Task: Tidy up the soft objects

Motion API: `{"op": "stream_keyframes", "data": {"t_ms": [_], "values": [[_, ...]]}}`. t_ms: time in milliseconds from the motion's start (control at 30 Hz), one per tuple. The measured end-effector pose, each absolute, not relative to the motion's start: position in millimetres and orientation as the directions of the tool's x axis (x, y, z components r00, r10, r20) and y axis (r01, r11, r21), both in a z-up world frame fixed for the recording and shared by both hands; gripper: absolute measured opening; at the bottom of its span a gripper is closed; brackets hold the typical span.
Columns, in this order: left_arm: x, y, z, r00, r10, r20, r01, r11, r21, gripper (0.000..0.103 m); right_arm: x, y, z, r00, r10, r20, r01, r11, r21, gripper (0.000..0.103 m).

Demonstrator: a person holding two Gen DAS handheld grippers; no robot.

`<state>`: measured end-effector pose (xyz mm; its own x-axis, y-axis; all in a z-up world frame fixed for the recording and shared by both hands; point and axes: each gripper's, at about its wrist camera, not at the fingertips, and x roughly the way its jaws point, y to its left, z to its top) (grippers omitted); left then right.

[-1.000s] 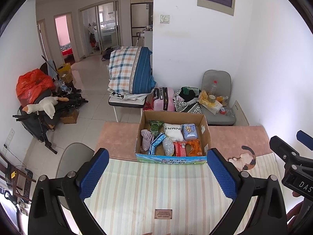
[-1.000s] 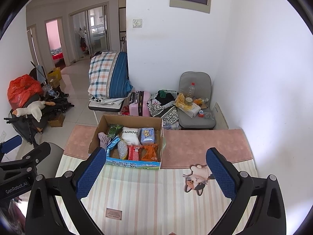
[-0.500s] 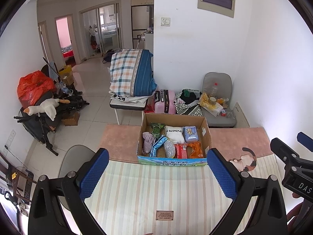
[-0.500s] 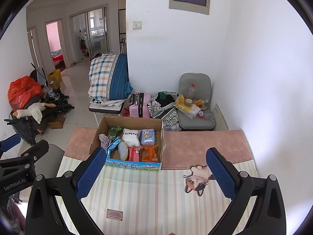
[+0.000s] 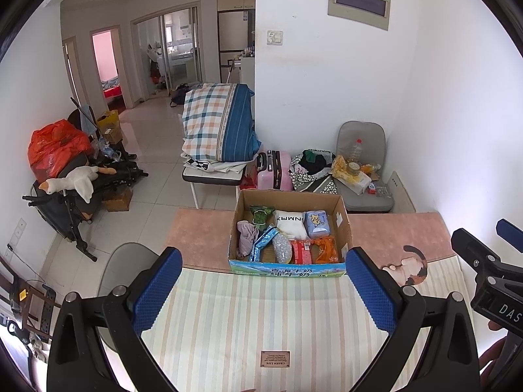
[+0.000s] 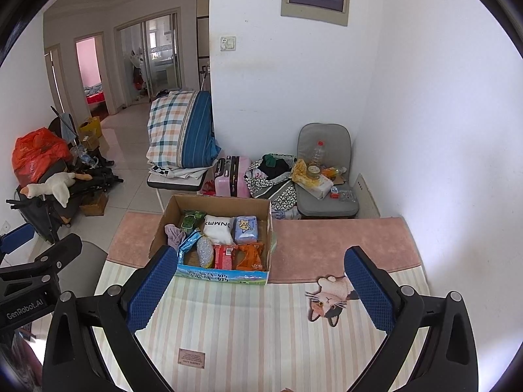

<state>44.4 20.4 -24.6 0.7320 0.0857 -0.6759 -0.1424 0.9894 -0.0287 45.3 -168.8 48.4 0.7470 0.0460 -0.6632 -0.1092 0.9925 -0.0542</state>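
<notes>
A cardboard box [image 5: 342, 219] [image 6: 165, 217] stands on the table at the seam of the striped and pink cloths. It holds several soft packs: a white pillow pack [image 5: 291, 225], a blue tissue pack [image 5: 316, 224], a purple cloth [image 5: 247, 236], and red [image 5: 301, 251] and orange [image 5: 325, 250] packs. My left gripper [image 5: 263, 281] is open and empty, held above the striped cloth short of the box. My right gripper [image 6: 258, 281] is open and empty, to the right of the left one.
A striped tablecloth [image 5: 261, 313] with a cat print [image 6: 330, 300] covers the near table; a pink cloth [image 6: 340, 241] covers the far part. Beyond the table are a grey chair [image 6: 327, 196] with clutter, a pink suitcase [image 6: 230, 176], folded bedding [image 6: 181, 134] and a plush goose [image 5: 70, 181].
Both grippers have drawn back and risen slightly, so the box looks a little smaller and farther. Both stay open and empty.
</notes>
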Motion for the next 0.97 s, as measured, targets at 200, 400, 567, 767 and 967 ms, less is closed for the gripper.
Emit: {"op": "stream_keyframes", "data": {"t_ms": [200, 400, 567, 767, 967], "values": [[44.3, 20.6, -23.5, 0.733, 0.087, -0.675, -0.142, 0.989, -0.028, 0.103, 43.1, -168.9, 54.0, 0.75, 0.045, -0.66, -0.103, 0.993, -0.05, 0.103], [44.2, 20.4, -24.0, 0.734, 0.086, -0.674, -0.143, 0.989, -0.03, 0.103, 42.1, -168.8, 55.0, 0.751, 0.043, -0.659, -0.101, 0.994, -0.051, 0.103], [44.0, 20.7, -24.2, 0.735, 0.084, -0.673, -0.141, 0.989, -0.031, 0.103, 38.3, -167.5, 57.0, 0.753, 0.038, -0.657, -0.098, 0.994, -0.054, 0.103], [43.5, 20.9, -24.6, 0.735, 0.084, -0.673, -0.141, 0.99, -0.031, 0.103, 36.1, -167.2, 57.6, 0.755, 0.037, -0.655, -0.096, 0.994, -0.054, 0.103], [43.7, 21.2, -23.1, 0.737, 0.082, -0.67, -0.14, 0.99, -0.033, 0.103, 35.1, -167.3, 58.0, 0.754, 0.04, -0.656, -0.099, 0.994, -0.052, 0.103]]}}
